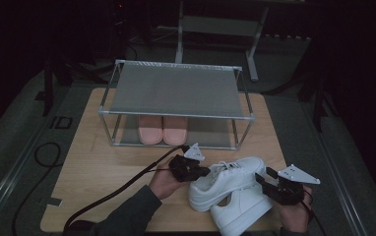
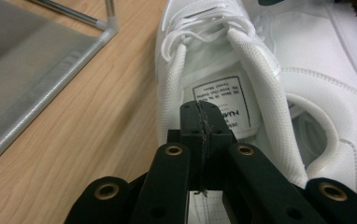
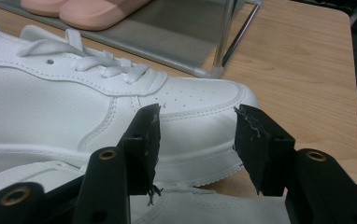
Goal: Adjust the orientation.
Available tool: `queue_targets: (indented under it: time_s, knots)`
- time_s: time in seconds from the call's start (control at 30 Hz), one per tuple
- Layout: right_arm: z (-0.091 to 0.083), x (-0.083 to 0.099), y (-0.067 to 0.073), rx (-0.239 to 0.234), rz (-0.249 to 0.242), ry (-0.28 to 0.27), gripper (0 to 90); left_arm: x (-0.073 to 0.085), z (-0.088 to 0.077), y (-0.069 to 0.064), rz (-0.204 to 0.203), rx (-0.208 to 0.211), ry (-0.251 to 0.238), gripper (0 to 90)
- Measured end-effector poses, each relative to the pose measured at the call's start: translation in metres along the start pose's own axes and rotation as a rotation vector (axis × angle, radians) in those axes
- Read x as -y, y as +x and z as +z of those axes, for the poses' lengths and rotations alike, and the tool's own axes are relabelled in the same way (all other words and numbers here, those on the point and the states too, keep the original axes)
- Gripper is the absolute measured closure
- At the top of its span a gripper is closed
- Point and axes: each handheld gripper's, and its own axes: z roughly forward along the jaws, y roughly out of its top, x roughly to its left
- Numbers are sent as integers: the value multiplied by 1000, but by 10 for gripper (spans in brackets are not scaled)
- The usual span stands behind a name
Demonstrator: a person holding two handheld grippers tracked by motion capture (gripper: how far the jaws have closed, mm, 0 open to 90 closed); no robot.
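A white label with black print sits inside the sneaker (image 2: 223, 60); its lines are too small to read beyond a few upside-down capitals. The sneaker is white, with white laces and stitched panels, and lies at the lower centre of the high view on the worktop (image 1: 102, 162), leaning on a second white sneaker (image 1: 242, 209). The left hand-held gripper (image 2: 201, 126) has its jaws together, clamped on the sneaker's heel collar. The right hand-held gripper (image 3: 197, 135) holds its jaws apart, gripping nothing. Pink slippers (image 1: 162, 130) sit in the rack (image 1: 176, 88).

Dim, murky high view with black surroundings; both gripper views brighter, slightly soft up close.
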Motion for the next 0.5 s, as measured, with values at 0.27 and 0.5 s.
queue_targets:
  time_s: [0.27,0.5]
  knots:
    - [0,0,0,1,0,-2,496,-4,-4,0,10,-53,-12,886]
    - [0,0,0,0,1,-3,496,-6,6,1,28,-83,6,754]
